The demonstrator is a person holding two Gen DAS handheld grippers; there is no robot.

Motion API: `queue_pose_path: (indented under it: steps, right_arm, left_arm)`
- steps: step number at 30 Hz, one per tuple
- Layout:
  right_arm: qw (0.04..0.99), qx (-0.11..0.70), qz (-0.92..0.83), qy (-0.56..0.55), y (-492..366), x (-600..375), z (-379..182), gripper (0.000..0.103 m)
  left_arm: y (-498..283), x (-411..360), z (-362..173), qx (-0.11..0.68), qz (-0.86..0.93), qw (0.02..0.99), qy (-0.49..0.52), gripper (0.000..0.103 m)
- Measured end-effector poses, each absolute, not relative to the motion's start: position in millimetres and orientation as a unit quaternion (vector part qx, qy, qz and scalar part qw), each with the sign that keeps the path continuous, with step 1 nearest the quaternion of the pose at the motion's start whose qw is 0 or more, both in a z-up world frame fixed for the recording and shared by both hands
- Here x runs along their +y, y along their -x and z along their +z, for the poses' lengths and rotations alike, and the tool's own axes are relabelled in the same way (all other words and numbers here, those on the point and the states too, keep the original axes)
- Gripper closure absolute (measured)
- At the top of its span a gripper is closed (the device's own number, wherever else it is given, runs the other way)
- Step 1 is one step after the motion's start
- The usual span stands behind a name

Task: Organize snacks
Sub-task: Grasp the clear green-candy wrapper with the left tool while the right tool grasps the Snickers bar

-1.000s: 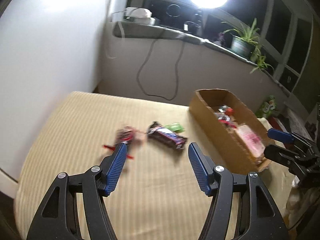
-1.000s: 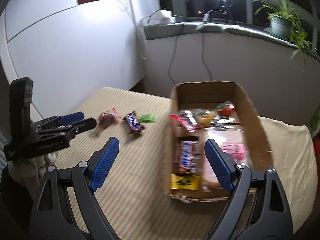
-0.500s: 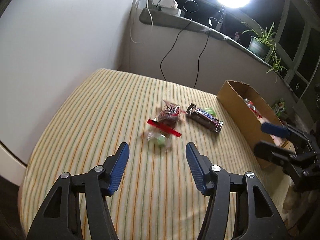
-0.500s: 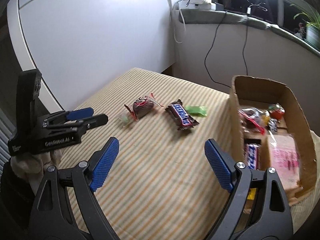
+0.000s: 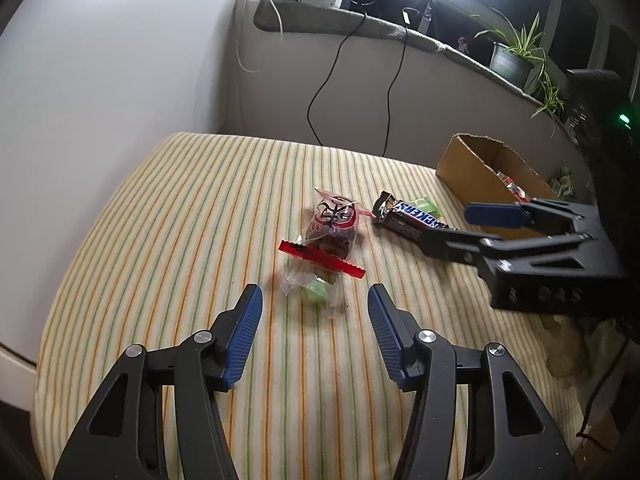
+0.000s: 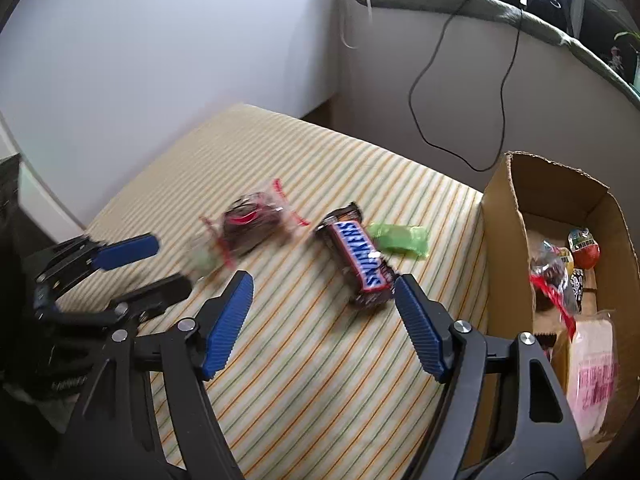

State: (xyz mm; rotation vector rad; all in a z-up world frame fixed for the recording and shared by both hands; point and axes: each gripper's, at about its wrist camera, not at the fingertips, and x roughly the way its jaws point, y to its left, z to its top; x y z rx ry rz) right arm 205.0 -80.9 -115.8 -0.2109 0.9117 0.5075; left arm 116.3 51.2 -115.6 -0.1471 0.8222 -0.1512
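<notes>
On the striped cloth lie a small clear-wrapped green candy (image 5: 314,292), a red-edged clear bag with a dark snack (image 5: 334,228) (image 6: 250,226), a Snickers bar (image 5: 412,218) (image 6: 360,258) and a green wrapped piece (image 5: 426,206) (image 6: 400,238). My left gripper (image 5: 314,320) is open and empty, just short of the green candy. My right gripper (image 6: 324,308) is open and empty, its right finger beside the near end of the Snickers bar. A cardboard box (image 5: 466,170) (image 6: 504,240) at the right holds several snacks.
The striped table (image 5: 180,220) ends at a white wall on the left and a low grey ledge behind, with black cables hanging down. A ring light and potted plants stand on the ledge. The right gripper (image 5: 476,228) crosses the left wrist view near the box.
Both grippers have swung left from the box toward the loose snacks and come closer to them. The right gripper now reaches the Snickers bar. Jaws stayed open.
</notes>
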Motion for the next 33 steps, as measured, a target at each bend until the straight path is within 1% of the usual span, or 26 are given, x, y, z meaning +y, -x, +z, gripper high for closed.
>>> queue_pose_path:
  steps: [4, 9, 10, 14, 17, 19, 20, 21, 23, 24, 26, 29, 33]
  right_arm:
    - [0.858, 0.45, 0.227, 0.101, -223.1, -75.7, -124.6, 0.032]
    - [0.858, 0.456, 0.205, 0.122, -238.1, -66.7, -134.1, 0.033]
    - [0.856, 0.458, 0.203, 0.123, -241.2, -65.9, -136.7, 0.033]
    - [0.855, 0.463, 0.198, 0.126, -248.5, -62.4, -144.4, 0.033]
    - [0.852, 0.469, 0.197, 0.126, -253.5, -60.4, -150.0, 0.033]
    - [0.851, 0.47, 0.197, 0.127, -255.5, -61.1, -152.1, 0.033]
    - [0.851, 0.469, 0.197, 0.128, -255.5, -59.5, -153.1, 0.034]
    - [0.851, 0.469, 0.198, 0.13, -259.0, -57.1, -154.5, 0.036]
    - [0.85, 0.469, 0.201, 0.131, -258.9, -55.9, -154.6, 0.051]
    - [0.85, 0.468, 0.202, 0.131, -257.8, -55.5, -154.3, 0.054]
    - [0.85, 0.467, 0.204, 0.132, -256.1, -54.7, -153.0, 0.066]
    - [0.85, 0.465, 0.21, 0.131, -253.0, -54.0, -152.5, 0.073]
    - [0.85, 0.464, 0.215, 0.127, -246.6, -54.6, -153.1, 0.073]
  left_arm:
    - [-121.5, 47.8, -119.0, 0.404, -0.079, 0.909, 0.062, 0.049]
    - [-129.6, 42.1, -122.7, 0.41, -0.084, 0.907, 0.047, 0.049]
    - [-131.9, 41.1, -123.7, 0.412, -0.084, 0.906, 0.045, 0.05]
    - [-137.7, 40.9, -127.6, 0.419, -0.084, 0.903, 0.045, 0.057]
    - [-139.4, 41.9, -130.8, 0.424, -0.084, 0.901, 0.047, 0.064]
    - [-140.0, 42.3, -131.6, 0.425, -0.083, 0.9, 0.047, 0.073]
    - [-140.1, 42.0, -131.6, 0.425, -0.083, 0.9, 0.047, 0.076]
    - [-139.8, 41.7, -131.5, 0.424, -0.082, 0.901, 0.046, 0.077]
    - [-139.0, 41.2, -130.9, 0.423, -0.08, 0.902, 0.044, 0.078]
    - [-138.4, 42.0, -130.6, 0.422, -0.079, 0.902, 0.044, 0.078]
    - [-137.3, 43.2, -130.0, 0.42, -0.077, 0.903, 0.046, 0.078]
    - [-133.9, 45.3, -128.5, 0.418, -0.077, 0.904, 0.049, 0.079]
    - [-129.2, 47.4, -126.7, 0.415, -0.073, 0.905, 0.052, 0.079]
